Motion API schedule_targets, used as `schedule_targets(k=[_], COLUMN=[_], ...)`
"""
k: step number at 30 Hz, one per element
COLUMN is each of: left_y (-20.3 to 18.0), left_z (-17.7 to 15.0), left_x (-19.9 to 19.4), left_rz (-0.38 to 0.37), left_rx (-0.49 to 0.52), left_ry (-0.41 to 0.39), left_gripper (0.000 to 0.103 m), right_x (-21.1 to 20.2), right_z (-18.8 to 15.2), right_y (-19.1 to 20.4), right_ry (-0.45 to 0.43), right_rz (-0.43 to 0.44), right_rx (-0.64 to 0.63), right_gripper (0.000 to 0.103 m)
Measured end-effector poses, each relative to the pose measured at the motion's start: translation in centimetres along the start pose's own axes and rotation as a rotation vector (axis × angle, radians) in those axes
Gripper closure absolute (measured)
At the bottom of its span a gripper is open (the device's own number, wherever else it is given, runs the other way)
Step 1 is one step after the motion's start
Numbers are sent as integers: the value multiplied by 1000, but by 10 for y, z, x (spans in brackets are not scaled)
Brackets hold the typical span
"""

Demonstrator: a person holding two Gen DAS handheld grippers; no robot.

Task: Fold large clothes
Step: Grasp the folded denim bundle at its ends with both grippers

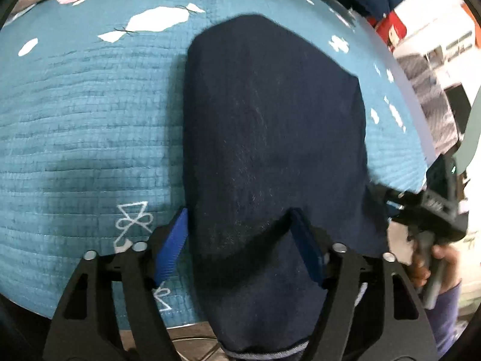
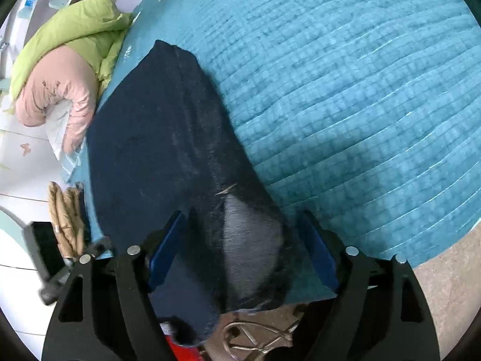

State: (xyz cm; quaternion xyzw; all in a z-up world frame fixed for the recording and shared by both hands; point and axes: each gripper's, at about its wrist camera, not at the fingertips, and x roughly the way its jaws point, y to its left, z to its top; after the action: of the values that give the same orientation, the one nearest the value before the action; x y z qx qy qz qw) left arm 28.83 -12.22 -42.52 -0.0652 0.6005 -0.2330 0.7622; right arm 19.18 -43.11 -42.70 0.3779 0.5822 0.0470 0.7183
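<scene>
A folded navy garment [image 1: 270,138] is laid on the teal bedspread [image 1: 90,114]; both claws, left [image 1: 240,246] and right [image 2: 243,249], are spread wide astride its near end.

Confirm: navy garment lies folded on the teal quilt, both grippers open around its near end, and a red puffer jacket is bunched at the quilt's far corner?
Not red. The puffer jacket is lime green, seen in the right wrist view. The rest holds: navy garment on the teal quilt, left gripper and right gripper open around its near end.
</scene>
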Motion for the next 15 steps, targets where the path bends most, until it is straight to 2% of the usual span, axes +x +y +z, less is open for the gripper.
schedule_targets(k=[2,4,5,7,8,12,15], left_y=[-4,-8,-8,-1,4,4,4], left_z=[0,0,0,1,1,0,1], left_x=[4,10,16,28,30,30,32], left_rz=[11,25,26,-12,-32,-34,-41], left_rx=[9,27,30,-25,-55,-43,-64], left_ry=[5,28,48,87,86,78,75], left_gripper=[28,24,23,23,19,19,19], right_x=[9,16,18,26,27,25,37], right_z=[-3,0,1,2,2,0,1], right_y=[12,12,9,12,12,23,13], right_ry=[49,47,38,27,26,36,5], right_rz=[12,-25,-16,14,19,72,72], right_rx=[-23,-24,-2,16,19,-11,39], right_gripper=[27,27,27,23,21,25,25])
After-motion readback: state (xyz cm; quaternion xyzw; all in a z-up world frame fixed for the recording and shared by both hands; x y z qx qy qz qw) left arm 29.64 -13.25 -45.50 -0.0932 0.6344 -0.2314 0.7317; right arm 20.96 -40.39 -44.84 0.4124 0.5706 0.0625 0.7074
